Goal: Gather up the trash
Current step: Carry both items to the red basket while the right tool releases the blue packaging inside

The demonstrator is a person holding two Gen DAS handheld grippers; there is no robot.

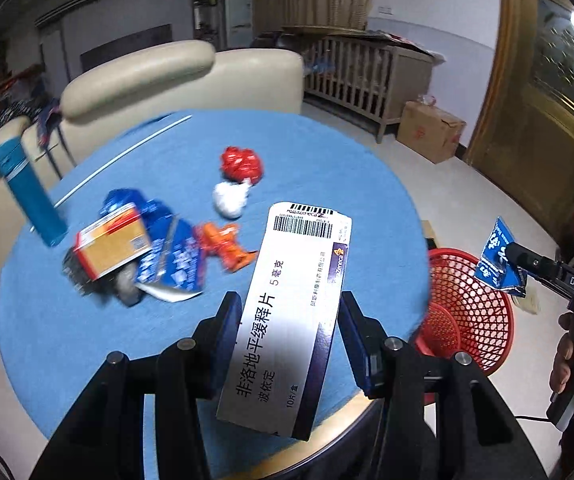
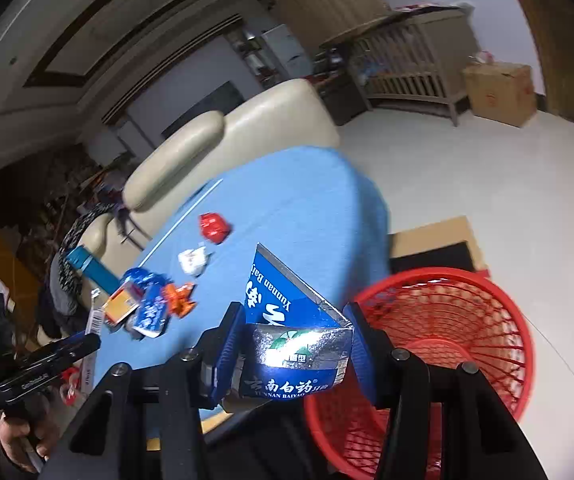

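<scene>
My left gripper (image 1: pixel 289 312) is shut on a white medicine box (image 1: pixel 287 316) with a barcode, held above the near edge of the round blue table (image 1: pixel 319 152). My right gripper (image 2: pixel 295 320) is shut on a blue toothpaste box (image 2: pixel 287 328), held beside the rim of the red mesh basket (image 2: pixel 447 320); it also shows in the left wrist view (image 1: pixel 497 258), above the basket (image 1: pixel 471 312). On the table lie a red wrapper (image 1: pixel 242 163), a white paper ball (image 1: pixel 229 200), an orange wrapper (image 1: pixel 225 246), an orange box (image 1: pixel 113 246) and a blue wrapper (image 1: pixel 167 256).
A teal bottle (image 1: pixel 31 196) stands at the table's left edge and a white stick (image 1: pixel 123 156) lies behind the trash. A cream sofa (image 1: pixel 175 76) is behind the table. A crib (image 1: pixel 367 76) and a cardboard box (image 1: pixel 431 132) stand on the floor to the right.
</scene>
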